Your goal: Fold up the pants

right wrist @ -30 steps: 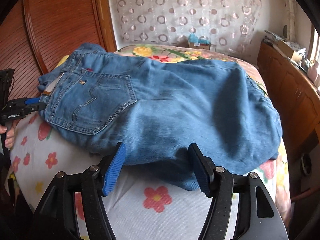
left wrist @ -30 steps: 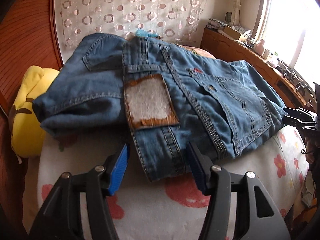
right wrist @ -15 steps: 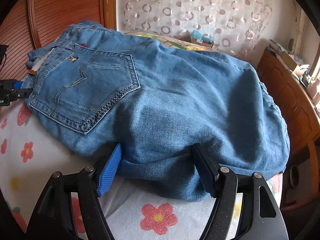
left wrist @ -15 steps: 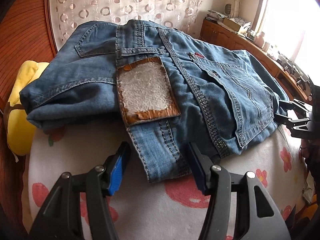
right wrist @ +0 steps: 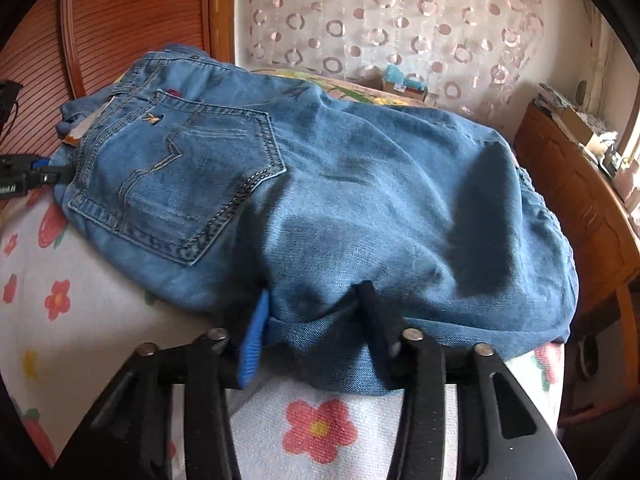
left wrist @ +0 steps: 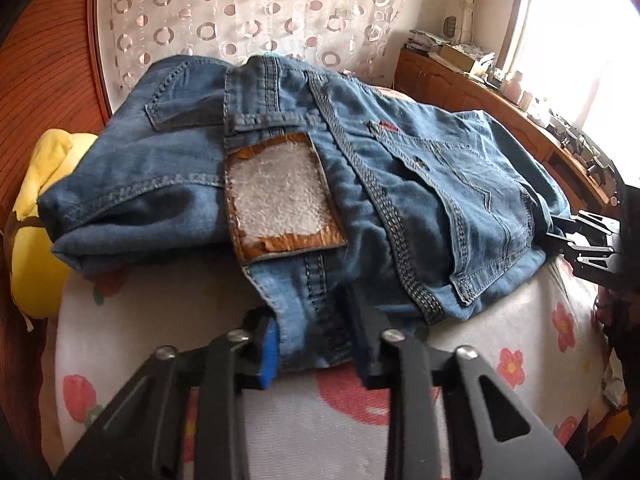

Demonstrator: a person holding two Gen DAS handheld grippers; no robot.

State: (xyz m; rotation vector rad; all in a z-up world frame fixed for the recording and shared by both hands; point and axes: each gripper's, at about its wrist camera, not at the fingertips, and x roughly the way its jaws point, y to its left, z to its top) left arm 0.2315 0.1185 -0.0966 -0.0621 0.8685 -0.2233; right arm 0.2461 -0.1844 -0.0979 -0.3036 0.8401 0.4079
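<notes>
Blue jeans (left wrist: pixel 400 208) lie folded on a flowered bed sheet (left wrist: pixel 312 420), waistband with a worn leather patch (left wrist: pixel 280 196) toward my left gripper. My left gripper (left wrist: pixel 314 336) is closing its jaws, and the pads press on the near end of the waistband. In the right wrist view the jeans (right wrist: pixel 380 200) show a back pocket (right wrist: pixel 180 184). My right gripper (right wrist: pixel 316 320) is closing too, with the near folded edge bunched between its pads. Each gripper shows small in the other's view: the right gripper (left wrist: pixel 580 236) and the left gripper (right wrist: pixel 36 172).
A yellow cushion (left wrist: pixel 36 220) sits at the left of the bed against a wooden headboard (right wrist: pixel 132 20). A wooden cabinet (right wrist: pixel 580 200) with clutter on top runs along the right side under a window. A circle-patterned curtain (right wrist: pixel 400 20) hangs behind.
Both grippers' jaws have narrowed onto the denim edge. The right gripper came down and forward onto the folded edge, which now bunches between its pads.
</notes>
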